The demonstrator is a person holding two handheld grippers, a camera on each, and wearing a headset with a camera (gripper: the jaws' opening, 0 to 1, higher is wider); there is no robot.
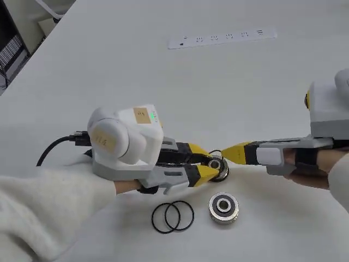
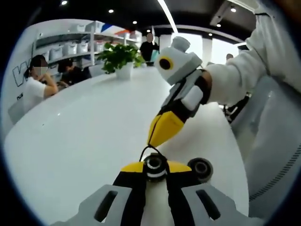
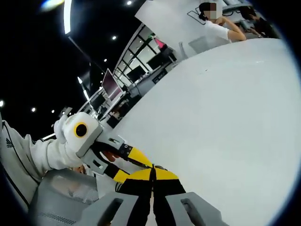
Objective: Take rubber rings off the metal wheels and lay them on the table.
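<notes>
on table (image 1: 163,82): two rings (image 1: 172,216), one wheel (image 1: 223,207)

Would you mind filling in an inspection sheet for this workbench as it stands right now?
Surface: white table, smooth.
Job's things: held wheel in the left tongs; loose wheel lying flat; two loose rings overlapping beside it; stretched ring taut between held wheel and right tongs.
Clutter: nothing seen.
Grippers: left tongs shut on held wheel; right tongs shut on stretched ring.
Cables: black cable behind the left tongs; power strip at the far side.
Surroundings: potted plant, shelves, seated people.
</notes>
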